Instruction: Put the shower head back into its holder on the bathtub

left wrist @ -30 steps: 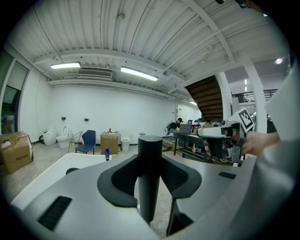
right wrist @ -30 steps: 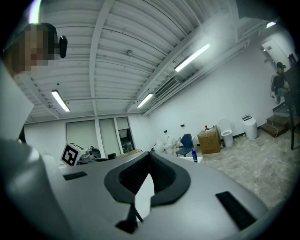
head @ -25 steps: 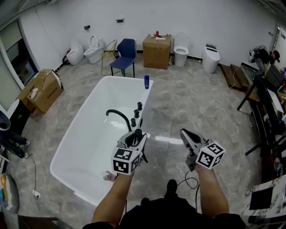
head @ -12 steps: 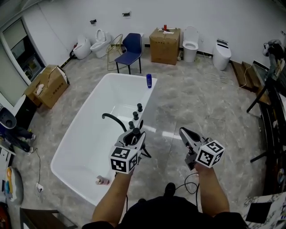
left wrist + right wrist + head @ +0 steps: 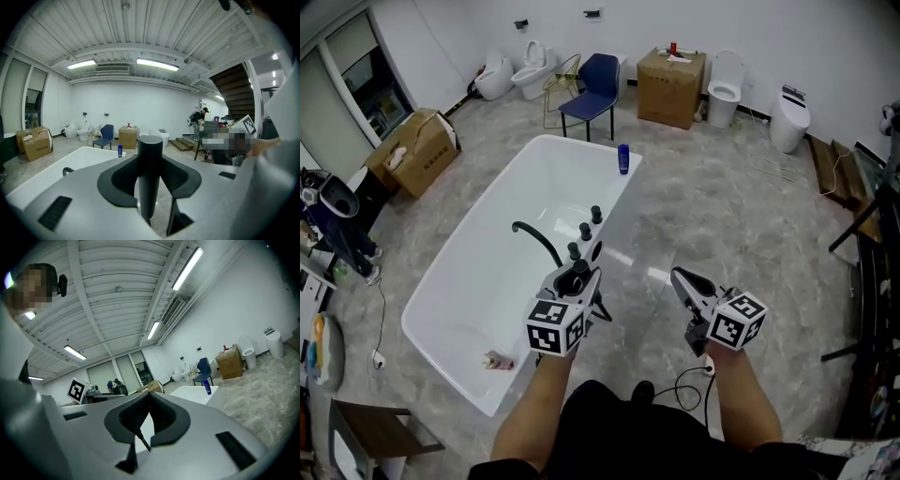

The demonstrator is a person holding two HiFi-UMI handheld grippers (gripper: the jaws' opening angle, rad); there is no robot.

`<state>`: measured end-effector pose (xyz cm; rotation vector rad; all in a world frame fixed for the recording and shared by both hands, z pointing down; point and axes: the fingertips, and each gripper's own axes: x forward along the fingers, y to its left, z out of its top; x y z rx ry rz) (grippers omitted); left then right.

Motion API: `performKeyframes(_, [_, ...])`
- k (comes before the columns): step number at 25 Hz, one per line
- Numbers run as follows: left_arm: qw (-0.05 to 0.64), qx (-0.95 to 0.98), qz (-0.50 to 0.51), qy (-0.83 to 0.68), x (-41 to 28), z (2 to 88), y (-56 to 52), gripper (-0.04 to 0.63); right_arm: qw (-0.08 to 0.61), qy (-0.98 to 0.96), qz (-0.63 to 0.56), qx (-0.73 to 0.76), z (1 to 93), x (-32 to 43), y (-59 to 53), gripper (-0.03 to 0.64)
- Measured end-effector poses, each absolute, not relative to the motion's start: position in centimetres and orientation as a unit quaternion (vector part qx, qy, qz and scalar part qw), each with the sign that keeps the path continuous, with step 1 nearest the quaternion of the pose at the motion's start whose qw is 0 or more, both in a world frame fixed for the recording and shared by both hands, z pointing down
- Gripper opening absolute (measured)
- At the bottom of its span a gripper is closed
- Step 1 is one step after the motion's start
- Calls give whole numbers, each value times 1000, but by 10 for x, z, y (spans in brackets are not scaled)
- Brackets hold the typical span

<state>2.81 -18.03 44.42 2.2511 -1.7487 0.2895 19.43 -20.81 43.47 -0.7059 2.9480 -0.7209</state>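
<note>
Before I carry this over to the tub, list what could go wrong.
1. The left gripper holds the shower head only by its smooth round handle; it could swivel or slip.
2. The knobs and a black spout crowd the bathtub rim; the head may knock them.
3. A cable loops on the floor by the feet: it may snag.

A bottle point(image 5: 623, 158) stands on the bathtub's point(image 5: 487, 272) far rim; behind it, a chair point(image 5: 595, 80) sits left of a box point(image 5: 670, 86).

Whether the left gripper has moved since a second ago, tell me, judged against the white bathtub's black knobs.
Yes, slightly: the left gripper, shut on the black cylindrical shower head, has edged closer to the white bathtub's black knobs.
</note>
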Motion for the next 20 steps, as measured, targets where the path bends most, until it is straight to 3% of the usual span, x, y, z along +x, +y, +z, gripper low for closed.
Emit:
performKeyframes(14, [149,739,82,-652,-54,448,-208,152,-15,957,-238,-168,440,113,-253,17])
performKeyframes(20, [139,726,63,-670,-114,435,-231,152,-22,966,-218,-138,428,40,-289,17])
